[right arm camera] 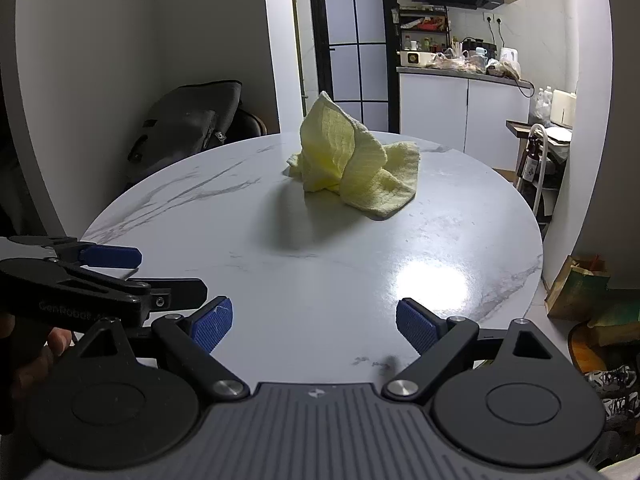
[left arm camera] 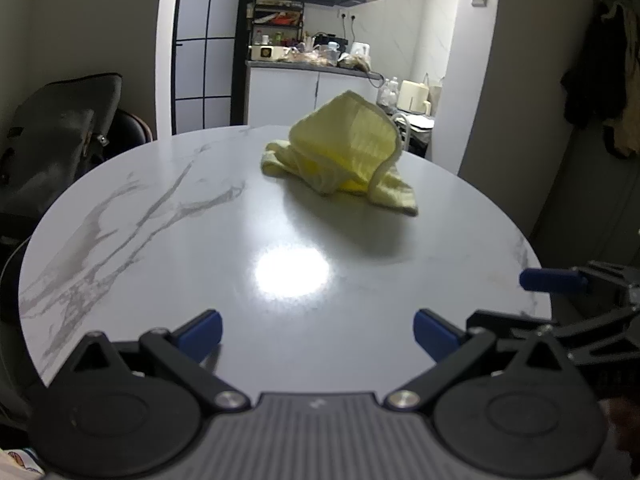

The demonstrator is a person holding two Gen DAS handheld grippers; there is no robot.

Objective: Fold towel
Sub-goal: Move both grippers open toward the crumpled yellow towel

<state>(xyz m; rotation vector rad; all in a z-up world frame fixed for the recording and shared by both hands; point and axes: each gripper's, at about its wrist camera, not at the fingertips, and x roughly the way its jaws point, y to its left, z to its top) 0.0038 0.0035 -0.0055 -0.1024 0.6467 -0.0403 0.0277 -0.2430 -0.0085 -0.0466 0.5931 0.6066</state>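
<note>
A pale yellow towel point(left arm camera: 344, 148) lies crumpled in a heap on the far half of the round white marble table point(left arm camera: 180, 240), one fold standing up. The right wrist view shows the same towel point(right arm camera: 352, 164) on the table point(right arm camera: 320, 280). My left gripper point(left arm camera: 318, 334) hovers over the near edge, open, nothing between its blue pads. My right gripper point(right arm camera: 314, 322) is open too, also well short of the towel. Each gripper appears in the other's view: the right one's finger point(left arm camera: 554, 280) at the right, the left one's finger point(right arm camera: 110, 256) at the left.
A dark bag on a chair point(left arm camera: 60, 140) stands behind the table on the left. A kitchen counter point(left arm camera: 308, 66) with clutter lies beyond. A low shelf with bottles point(right arm camera: 536, 160) and bags on the floor point(right arm camera: 580, 288) are to the right of the table.
</note>
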